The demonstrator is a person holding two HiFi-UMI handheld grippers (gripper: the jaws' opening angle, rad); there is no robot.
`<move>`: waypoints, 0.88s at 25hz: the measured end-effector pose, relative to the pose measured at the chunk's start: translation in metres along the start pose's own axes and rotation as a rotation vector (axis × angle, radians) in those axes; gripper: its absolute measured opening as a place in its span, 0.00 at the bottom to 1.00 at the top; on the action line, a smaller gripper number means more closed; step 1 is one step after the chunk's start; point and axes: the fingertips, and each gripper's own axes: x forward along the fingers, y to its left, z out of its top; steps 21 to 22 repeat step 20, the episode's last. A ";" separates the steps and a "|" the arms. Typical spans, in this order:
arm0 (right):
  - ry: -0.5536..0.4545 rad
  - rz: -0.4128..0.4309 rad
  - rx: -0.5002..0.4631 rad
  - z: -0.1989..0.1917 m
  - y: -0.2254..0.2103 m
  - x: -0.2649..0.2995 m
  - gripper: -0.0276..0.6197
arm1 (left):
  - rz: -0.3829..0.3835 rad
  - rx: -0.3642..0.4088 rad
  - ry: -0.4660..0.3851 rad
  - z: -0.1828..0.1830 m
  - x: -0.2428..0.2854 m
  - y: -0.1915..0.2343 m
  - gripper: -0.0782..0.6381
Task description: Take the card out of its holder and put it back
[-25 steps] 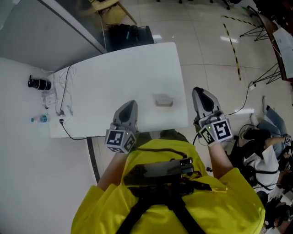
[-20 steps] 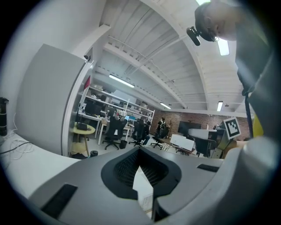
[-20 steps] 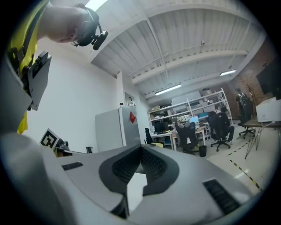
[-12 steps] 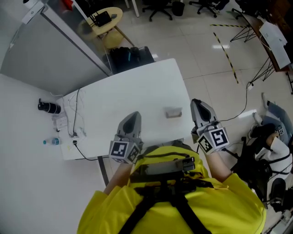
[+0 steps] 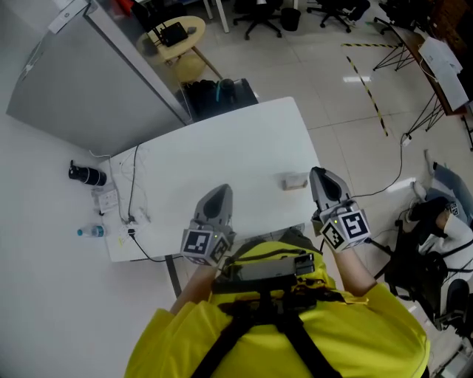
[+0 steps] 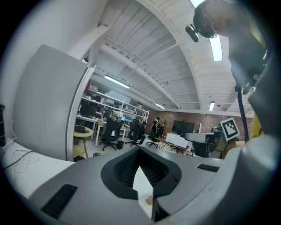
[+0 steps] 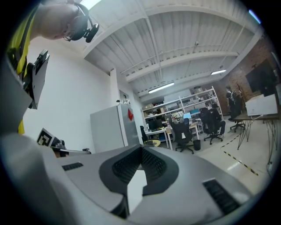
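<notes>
Worktop, white and mostly bare, stands at an angle on a pale tiled floor. The card holder is the only small thing out on it, a pale block close to the right edge, toward the near right corner; it is too small to tell whether the card sits inside. Thin cables trail along the left edge and run off to a power strip on the white surface beside it, where a black cylinder and a water bottle also lie.

The left claw hangs over the near edge with its jaws together and nothing between them. The right claw is at the near right corner, just beside the card holder but apart from it, its jaws also pressed together and empty. A person in a yellow top holds both.

Past the far left corner rises a grey partition. A black bag sits on the floor against the far edge, with a round yellow table behind it and office chairs further back. Striped tape marks the floor on the right. The left gripper view shows a brick wall at the end of the room under a white vaulted ceiling.
</notes>
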 end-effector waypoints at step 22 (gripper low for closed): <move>0.045 -0.054 -0.021 -0.036 0.037 0.013 0.05 | -0.042 -0.011 0.054 -0.026 -0.012 0.031 0.12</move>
